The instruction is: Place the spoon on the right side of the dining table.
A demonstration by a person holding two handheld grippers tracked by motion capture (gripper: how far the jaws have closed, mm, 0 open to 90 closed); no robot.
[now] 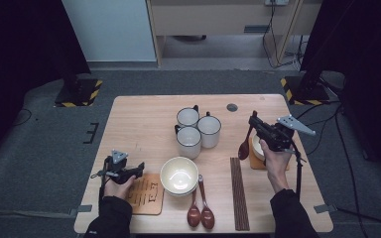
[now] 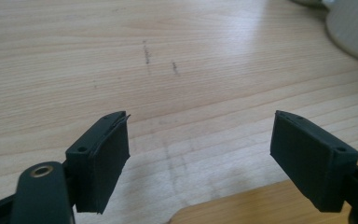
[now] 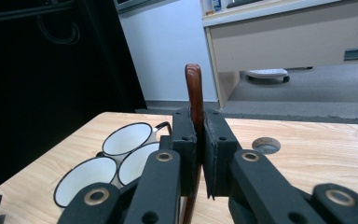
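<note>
From the high view, a glossy brown wooden spoon (image 1: 244,145) hangs bowl-down near the right edge of the pale wood-grain counter (image 1: 139,119), over a small white bowl (image 1: 256,148) on a square wooden coaster. Grey carpet surrounds the counter.

In the left gripper view, the left tool (image 2: 199,154) stands apart, empty above bare wood.

In the right gripper view, the right tool (image 3: 199,154) clamps the spoon's handle, beside three black-rimmed white enamel mugs (image 3: 121,158).

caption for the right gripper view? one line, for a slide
Right gripper clamped on an upright brown wooden spoon, three black-rimmed white mugs on the wooden table beyond.
</note>
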